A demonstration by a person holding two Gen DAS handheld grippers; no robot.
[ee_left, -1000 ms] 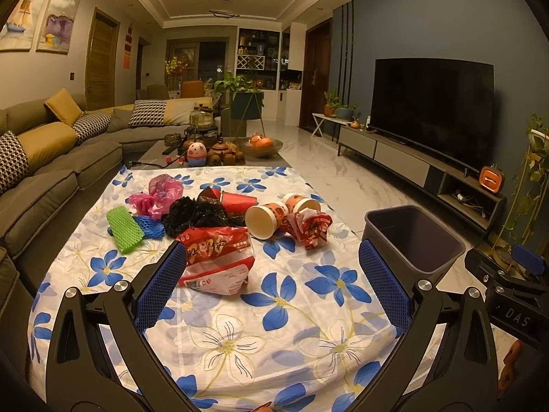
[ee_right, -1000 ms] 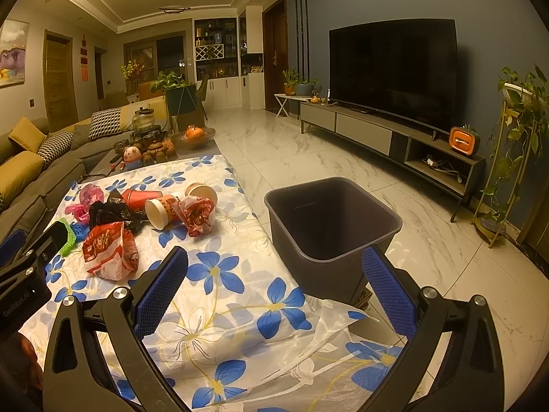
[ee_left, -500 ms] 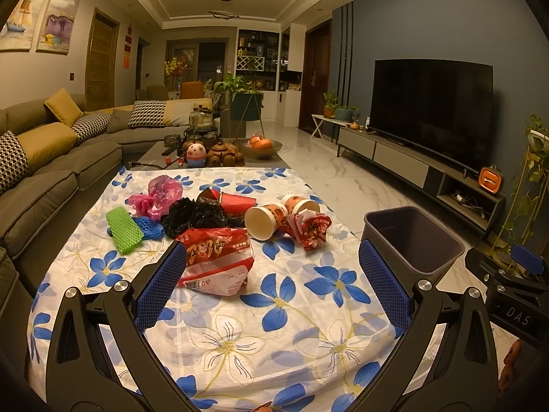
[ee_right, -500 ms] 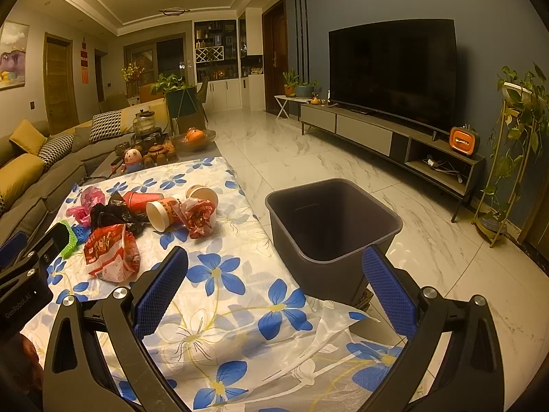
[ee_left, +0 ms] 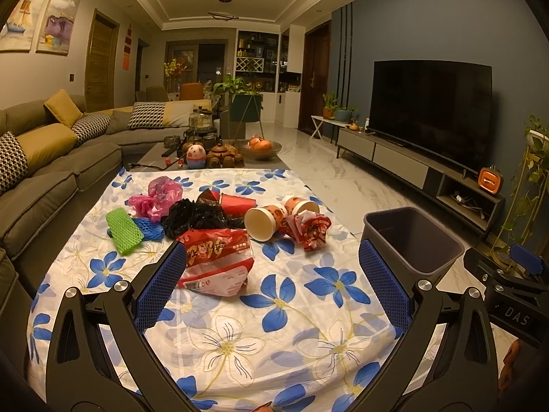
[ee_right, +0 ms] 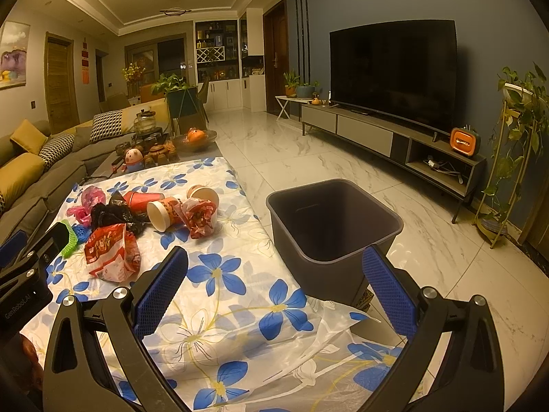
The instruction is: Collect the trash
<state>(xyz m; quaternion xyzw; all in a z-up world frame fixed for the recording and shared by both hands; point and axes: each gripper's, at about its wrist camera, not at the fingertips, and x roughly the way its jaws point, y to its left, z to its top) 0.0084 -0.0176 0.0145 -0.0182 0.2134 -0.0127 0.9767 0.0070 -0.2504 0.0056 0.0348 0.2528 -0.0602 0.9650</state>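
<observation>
Trash lies in a heap on the flowered tablecloth [ee_left: 291, 312]: a red snack bag [ee_left: 216, 261] nearest me, a black plastic bag [ee_left: 195, 214], paper cups [ee_left: 262, 221], a crumpled red wrapper [ee_left: 310, 230], green foam netting [ee_left: 123, 228], blue netting [ee_left: 149, 228] and a pink bag [ee_left: 156, 195]. A dark grey bin [ee_right: 333, 230] stands empty on the floor at the table's right side. My left gripper [ee_left: 272, 278] hangs open above the near cloth, its left pad beside the snack bag. My right gripper [ee_right: 274, 286] is open near the table's corner, in front of the bin, holding nothing.
A grey sofa [ee_left: 41, 178] with yellow cushions runs along the left. A tea set and fruit bowl [ee_left: 260, 146] sit on the far coffee table. A TV stand [ee_right: 394, 140] lines the right wall, with a plant stand [ee_right: 514, 158] nearby. Marble floor [ee_right: 308, 158] lies between them.
Both views have crept slightly forward toward the trash and bin; the grippers stay open and nothing on the table has moved.
</observation>
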